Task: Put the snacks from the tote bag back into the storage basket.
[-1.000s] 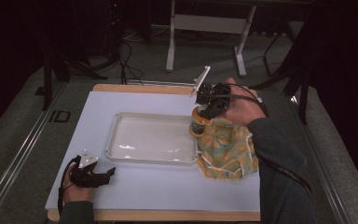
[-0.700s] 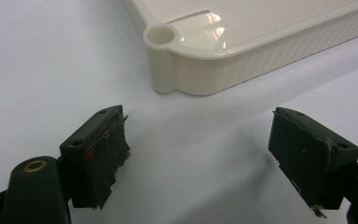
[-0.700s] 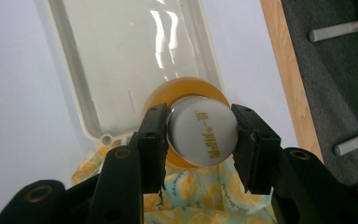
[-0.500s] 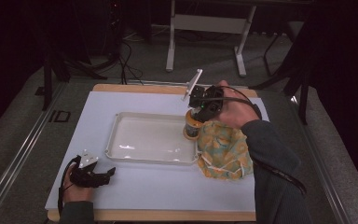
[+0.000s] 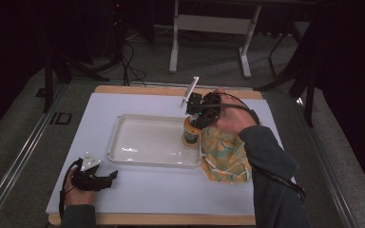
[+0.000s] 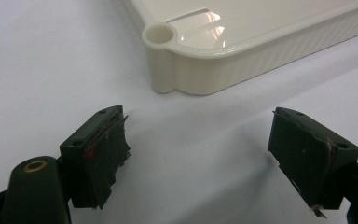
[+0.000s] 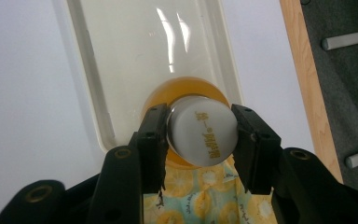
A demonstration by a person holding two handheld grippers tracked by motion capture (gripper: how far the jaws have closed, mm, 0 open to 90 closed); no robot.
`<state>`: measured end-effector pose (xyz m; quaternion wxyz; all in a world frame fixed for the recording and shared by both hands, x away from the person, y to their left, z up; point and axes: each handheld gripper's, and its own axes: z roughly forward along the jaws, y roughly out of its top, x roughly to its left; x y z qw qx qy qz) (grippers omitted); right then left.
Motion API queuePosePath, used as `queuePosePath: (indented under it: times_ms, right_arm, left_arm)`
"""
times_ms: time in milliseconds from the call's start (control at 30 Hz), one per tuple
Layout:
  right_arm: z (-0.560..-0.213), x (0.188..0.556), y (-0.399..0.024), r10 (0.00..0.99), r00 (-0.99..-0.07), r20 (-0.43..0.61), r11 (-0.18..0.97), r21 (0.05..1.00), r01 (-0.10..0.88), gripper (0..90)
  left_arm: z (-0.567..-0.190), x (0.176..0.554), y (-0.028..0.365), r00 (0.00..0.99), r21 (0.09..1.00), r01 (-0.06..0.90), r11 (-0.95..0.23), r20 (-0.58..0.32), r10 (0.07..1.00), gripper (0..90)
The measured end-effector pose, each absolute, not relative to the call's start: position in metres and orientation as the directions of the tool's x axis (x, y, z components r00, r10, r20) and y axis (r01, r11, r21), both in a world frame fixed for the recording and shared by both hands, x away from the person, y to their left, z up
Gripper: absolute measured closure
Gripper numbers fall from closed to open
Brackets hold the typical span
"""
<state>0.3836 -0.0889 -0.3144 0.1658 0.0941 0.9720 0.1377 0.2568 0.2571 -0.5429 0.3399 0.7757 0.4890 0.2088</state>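
Here, from above, my right gripper is clamped on the white cap of a small amber jar, held upright over the right end of the cream tray, just inside its rim. A second ago the jar hung farther right, over the tray's edge and the yellow patterned cloth; since then my right hand has carried it left and a little down, so the jar now stands clear of the cloth and over the tray floor. Whether its base touches the floor I cannot tell. The cloth lies where it was, just right of the tray. My left gripper rests on the white mat near the tray's near left corner, unmoved. Along my left gripper, the two black jaws stand wide apart with nothing between them, only bare mat, and the tray corner lies just ahead. Along my right gripper, both pads press the sides of the jar's cap, the amber jar body shows beneath against the tray floor, and the cloth lies nearer to me below.
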Motion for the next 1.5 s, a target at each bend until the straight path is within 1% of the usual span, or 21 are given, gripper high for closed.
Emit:
queuePosePath:
  times_ms: [333, 1067, 1367, 1500]
  right_arm:
    - [-0.324, 0.377, -0.083, 0.209, -0.933, -0.294, 0.950, 0.287, 0.122, 58.3]
    - [-0.347, 0.370, -0.080, 0.201, -0.945, -0.256, 0.956, 0.260, 0.133, 58.3]
    - [-0.352, 0.368, -0.080, 0.203, -0.949, -0.241, 0.958, 0.248, 0.142, 58.3]
    - [-0.353, 0.364, -0.079, 0.189, -0.953, -0.238, 0.963, 0.237, 0.132, 58.2]
  left_arm:
    - [-0.543, 0.257, 0.257, 0.435, 0.732, 0.616, -0.291, -0.008, 0.900, 19.3]
    - [-0.543, 0.257, 0.257, 0.436, 0.730, 0.617, -0.294, -0.007, 0.900, 19.3]
    - [-0.543, 0.257, 0.257, 0.435, 0.731, 0.616, -0.293, -0.005, 0.900, 19.3]
    - [-0.543, 0.257, 0.257, 0.434, 0.729, 0.618, -0.294, -0.005, 0.901, 19.3]
